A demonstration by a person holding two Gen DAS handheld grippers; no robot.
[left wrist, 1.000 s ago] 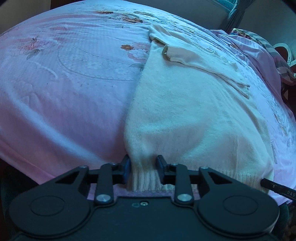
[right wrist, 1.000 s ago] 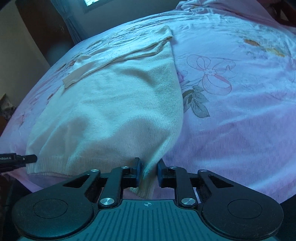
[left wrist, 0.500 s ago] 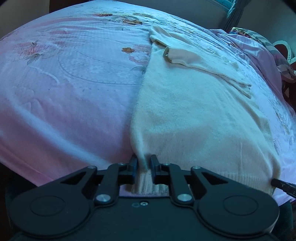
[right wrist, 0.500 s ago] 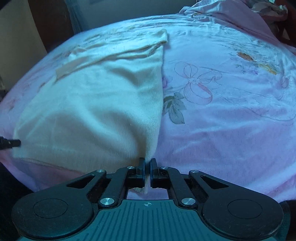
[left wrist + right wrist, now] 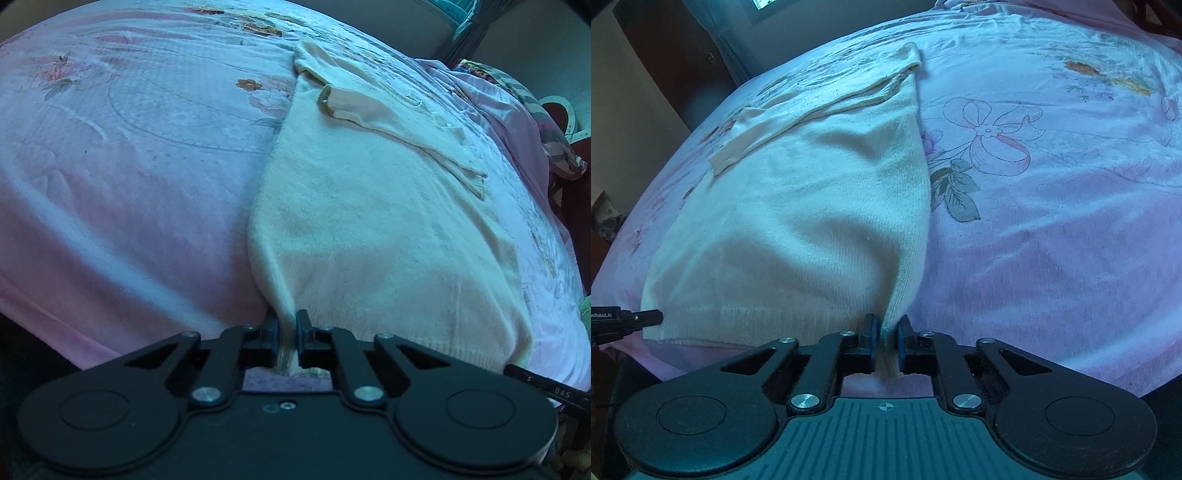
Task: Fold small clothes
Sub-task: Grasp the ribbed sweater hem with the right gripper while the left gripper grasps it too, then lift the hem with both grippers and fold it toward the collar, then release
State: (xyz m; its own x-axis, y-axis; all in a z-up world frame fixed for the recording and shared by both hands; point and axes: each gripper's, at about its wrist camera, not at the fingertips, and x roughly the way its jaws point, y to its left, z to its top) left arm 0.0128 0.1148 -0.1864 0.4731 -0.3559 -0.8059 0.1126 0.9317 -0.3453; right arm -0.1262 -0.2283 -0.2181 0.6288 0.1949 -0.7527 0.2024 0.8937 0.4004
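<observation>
A cream-white knitted sweater (image 5: 369,229) is lying spread flat on a pale pink bedspread printed with flowers (image 5: 129,155), which is serving as the landmark here; the sweater's ribbed hem is sitting at the bedspread's near edge and its neckline is pointing toward the far side; both sleeves are lying folded across the upper part of the garment, one ribbed cuff (image 5: 332,101) resting near the sweater's left side in the left wrist view; the black left gripper (image 5: 287,334) is clenching the hem's left corner, a bunched strip of knit passing between its two closed fingers; in the right wrist view the same sweater (image 5: 798,214) is covering the left half of the bedspread (image 5: 1052,206), beside a printed pink bow and green leaves; the black right gripper (image 5: 886,338) is pinching the hem's right corner, the fabric rising in a tented ridge from its closed fingers; the corner is being lifted slightly off the bedspread; the tip of the other gripper is showing at the near edge of each view, just beside the opposite corner of the hem.
</observation>
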